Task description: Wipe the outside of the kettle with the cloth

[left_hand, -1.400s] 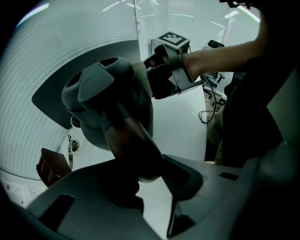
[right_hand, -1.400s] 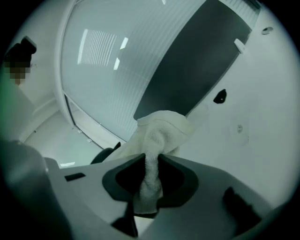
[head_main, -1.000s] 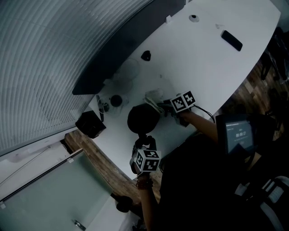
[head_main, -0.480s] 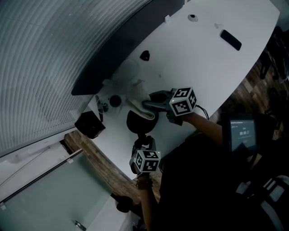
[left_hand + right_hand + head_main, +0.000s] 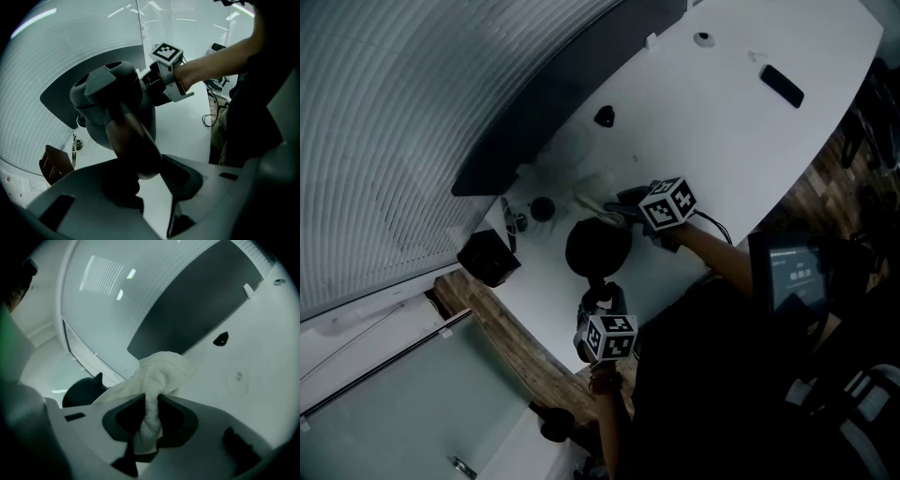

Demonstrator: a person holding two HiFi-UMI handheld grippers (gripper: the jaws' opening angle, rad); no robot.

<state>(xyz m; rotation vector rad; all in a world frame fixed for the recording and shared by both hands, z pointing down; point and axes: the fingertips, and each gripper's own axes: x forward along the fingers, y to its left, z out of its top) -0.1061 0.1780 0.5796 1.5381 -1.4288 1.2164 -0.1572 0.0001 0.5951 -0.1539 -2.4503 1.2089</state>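
We see the kettle, dark and round, standing on the white tabletop near its edge. In the head view the left gripper comes at it from 6 o'clock, pointing steeply down. In the left gripper view its jaws are clamped on the kettle's handle, which runs down between the two pads, with the kettle's body rising just beyond them at 11 o'clock.

The right gripper sits at about 1 o'clock of the kettle in the head view, close to its far side. Its jaws are pressed together on the cloth. A narrow pinched strip of pale towelling hangs down between the pads, and the rest bunches up above them toward 12 o'clock. In the right gripper view the kettle shows as a dark shape with a pointed spout at 9 o'clock of those jaws, low and off to the side. The cloth's left fold reaches toward the kettle, but we cannot tell whether the two touch.

A black phone lies well apart on the tabletop, toward 2 o'clock of the kettle.
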